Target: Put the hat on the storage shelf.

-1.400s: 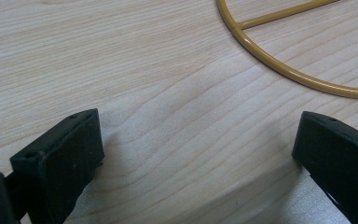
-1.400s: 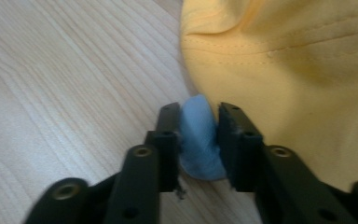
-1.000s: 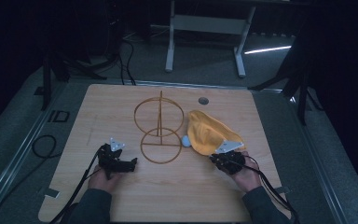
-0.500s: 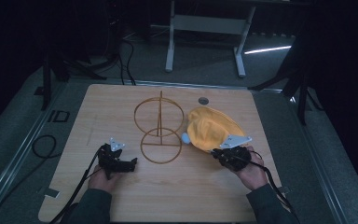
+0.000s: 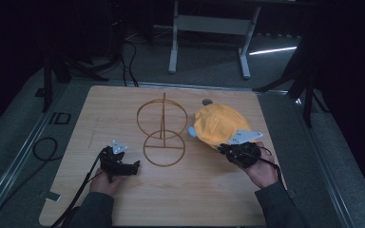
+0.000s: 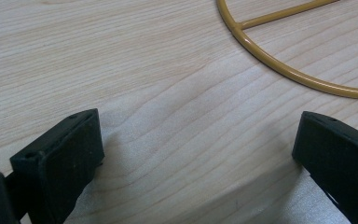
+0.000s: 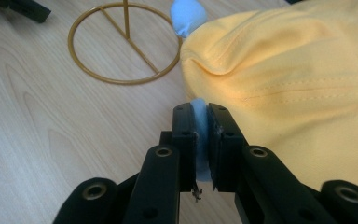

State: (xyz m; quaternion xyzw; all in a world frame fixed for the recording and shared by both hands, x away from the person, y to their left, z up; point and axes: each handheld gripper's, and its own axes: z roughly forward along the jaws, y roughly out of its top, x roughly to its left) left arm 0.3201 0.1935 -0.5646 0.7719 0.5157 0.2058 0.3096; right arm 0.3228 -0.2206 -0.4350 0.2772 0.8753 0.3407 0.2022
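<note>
A yellow cap [image 5: 217, 123] with pale blue trim lies on the wooden table [image 5: 100, 109], to the right of a gold wire stand [image 5: 163, 128] made of two rings on a post. My right gripper [image 5: 224, 149] sits at the cap's near edge. In the right gripper view the gripper [image 7: 200, 112] is shut on a pale blue edge piece [image 7: 199, 140] of the cap [image 7: 284, 74]. Another blue bit [image 7: 188, 16] pokes out by the stand's base ring [image 7: 121, 46]. My left gripper [image 5: 134, 166] rests on the table left of the base ring [image 6: 284, 70], open [image 6: 196, 144] with bare wood between its fingers.
A small dark round piece [image 5: 207, 101] lies near the table's far edge, behind the cap. Cables [image 5: 43, 149] trail on the grey floor at the left. A metal frame [image 5: 209, 28] stands beyond the table. Bare wood spans the near half.
My right gripper has shifted slightly right and away, still shut on the cap's edge, and the cap has bunched into a rounder shape. The left gripper has stayed put.
</note>
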